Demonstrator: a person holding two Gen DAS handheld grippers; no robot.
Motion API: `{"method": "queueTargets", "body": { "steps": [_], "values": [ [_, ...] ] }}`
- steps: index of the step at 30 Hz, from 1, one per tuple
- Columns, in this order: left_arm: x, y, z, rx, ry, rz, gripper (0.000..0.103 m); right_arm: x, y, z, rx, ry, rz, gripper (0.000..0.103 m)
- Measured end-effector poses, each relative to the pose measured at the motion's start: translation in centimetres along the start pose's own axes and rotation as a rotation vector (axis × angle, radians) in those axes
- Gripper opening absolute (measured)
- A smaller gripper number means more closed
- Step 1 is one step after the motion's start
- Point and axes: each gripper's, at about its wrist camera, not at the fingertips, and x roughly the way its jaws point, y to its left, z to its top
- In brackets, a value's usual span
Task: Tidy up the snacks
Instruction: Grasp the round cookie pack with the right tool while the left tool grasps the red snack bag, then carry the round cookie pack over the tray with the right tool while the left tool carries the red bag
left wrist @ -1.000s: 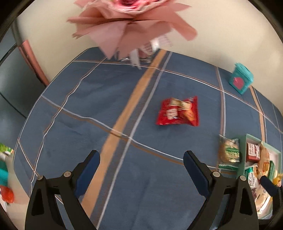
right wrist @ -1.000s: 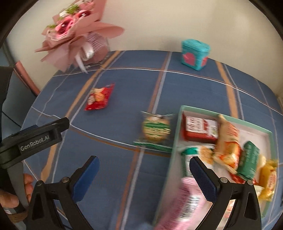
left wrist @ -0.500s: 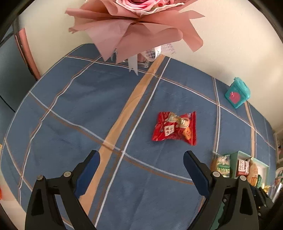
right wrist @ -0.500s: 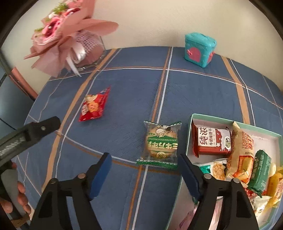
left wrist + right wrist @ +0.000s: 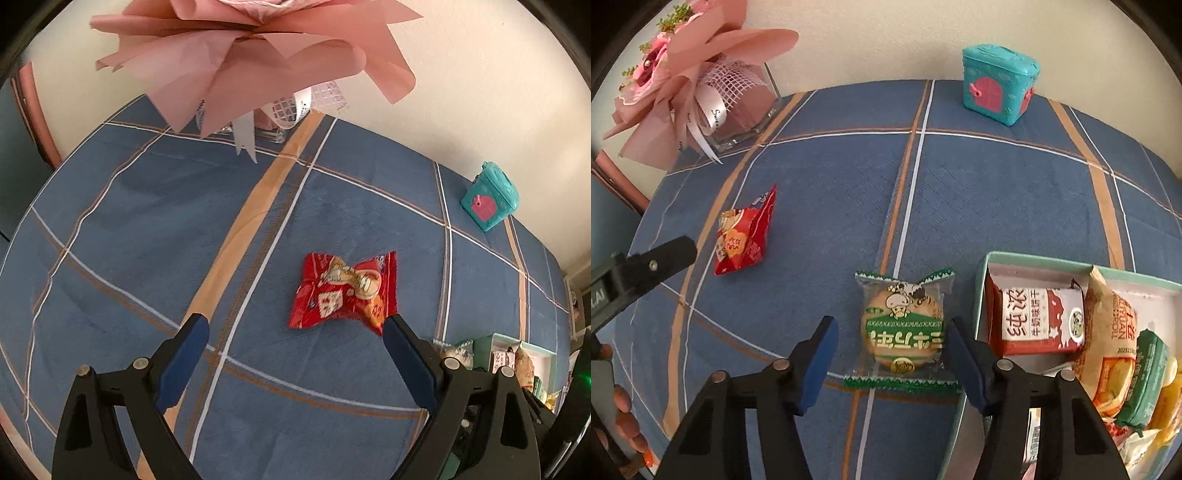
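A worktop [image 5: 997, 192] covered in blue cloth with tan and white stripes fills both views and meets a cream wall at the back; a pink paper bouquet [image 5: 683, 81] in a clear glass vase stands at the back left corner, and from the left wrist view its pink wrapping [image 5: 258, 55] hangs large overhead; a pale teal tray [image 5: 982, 295] sits at the right side of the worktop, crowded with snack packets, among them a red and white biscuit pack [image 5: 1034, 317] against its left wall and an orange packet [image 5: 1115, 332] next to it; a small teal box with a pink door [image 5: 997, 86] stands near the back wall, well apart from the tray; the right hand-held gripper [image 5: 890, 365] points steeply down with its blue-padded jaws closing, and a clear packet with green edges holding a round biscuit [image 5: 903, 332] lies flat between them, just left of the tray, the pads not yet pressing it; the left hand-held gripper [image 5: 295, 354] hangs released, jaws spread wide over bare cloth; a crumpled red snack packet [image 5: 345, 291] lies just beyond its right finger, on the worktop left of the biscuit packet; fingertips of a person [image 5: 624, 417] show at the lower left edge.
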Motion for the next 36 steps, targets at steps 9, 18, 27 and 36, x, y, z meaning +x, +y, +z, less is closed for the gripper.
{"method": "queueTargets", "body": {
  "steps": [9,18,27,36],
  "values": [
    [2.6,-1.6,0.8,0.024,0.019,-0.005,0.095,2.1,0.9,-0.2,-0.028,0.029,0.070,0.059],
    [5.6,-0.6,1.2,-0.052,0.054,-0.048,0.070,2.6,2.0,0.3,-0.088,-0.002,0.000,0.054],
    [5.1,-0.9,-0.3,-0.040,0.051,-0.062,0.051,2.9,2.4,0.3,-0.088,0.004,0.002,0.053],
    [2.3,-0.9,-2.6,-0.087,0.080,-0.074,0.050,1.6,2.2,-1.4,-0.084,0.038,0.002,0.052]
  ]
}}
